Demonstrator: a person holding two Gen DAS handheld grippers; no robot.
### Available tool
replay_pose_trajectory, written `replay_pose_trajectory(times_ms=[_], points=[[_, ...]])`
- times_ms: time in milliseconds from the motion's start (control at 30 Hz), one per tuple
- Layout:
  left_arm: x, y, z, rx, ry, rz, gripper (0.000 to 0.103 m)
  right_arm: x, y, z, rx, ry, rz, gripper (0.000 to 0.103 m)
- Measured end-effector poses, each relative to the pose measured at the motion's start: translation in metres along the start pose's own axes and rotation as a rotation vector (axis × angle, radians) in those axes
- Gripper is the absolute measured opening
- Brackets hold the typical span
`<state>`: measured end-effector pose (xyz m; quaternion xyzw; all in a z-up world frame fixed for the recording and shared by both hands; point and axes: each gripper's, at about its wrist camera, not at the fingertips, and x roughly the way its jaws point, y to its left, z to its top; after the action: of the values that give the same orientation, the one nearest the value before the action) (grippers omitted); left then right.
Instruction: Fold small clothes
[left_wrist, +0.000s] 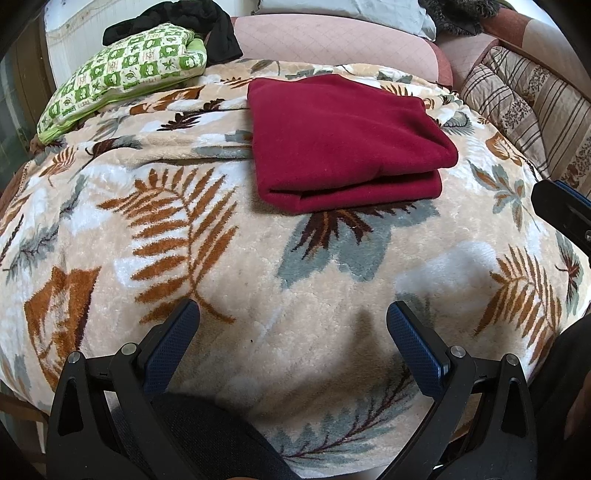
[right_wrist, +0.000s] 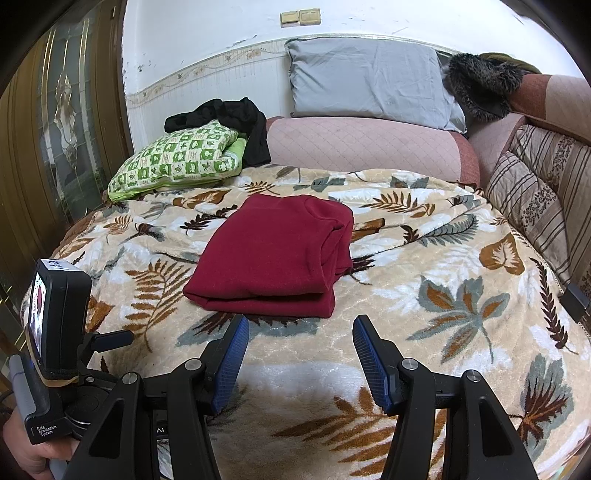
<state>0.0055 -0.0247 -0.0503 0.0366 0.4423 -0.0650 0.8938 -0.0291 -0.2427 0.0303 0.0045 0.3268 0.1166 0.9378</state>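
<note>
A dark red garment (left_wrist: 343, 144) lies folded into a flat rectangle on a leaf-patterned blanket (left_wrist: 221, 258); it also shows in the right wrist view (right_wrist: 273, 254). My left gripper (left_wrist: 293, 312) is open and empty, held above the blanket well short of the garment. My right gripper (right_wrist: 301, 325) is open and empty, just in front of the garment's near edge. The left gripper's body with its screen (right_wrist: 48, 332) shows at the left of the right wrist view.
A green checked pillow (right_wrist: 177, 162) and black clothing (right_wrist: 229, 118) lie at the back left. A grey pillow (right_wrist: 369, 81) and pink cushion (right_wrist: 362, 147) sit behind. Striped cushions (right_wrist: 535, 192) line the right side. A glass door (right_wrist: 62, 110) stands left.
</note>
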Motion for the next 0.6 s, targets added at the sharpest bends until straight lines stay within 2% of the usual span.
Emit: replay_pose_trajectory(times_ms=[600], points=[[-0.0004, -0.0009, 0.0003, 0.001, 0.002, -0.003, 0.102, -0.0002, -0.0002, 0.0002, -0.001, 0.0, 0.0, 0.056]])
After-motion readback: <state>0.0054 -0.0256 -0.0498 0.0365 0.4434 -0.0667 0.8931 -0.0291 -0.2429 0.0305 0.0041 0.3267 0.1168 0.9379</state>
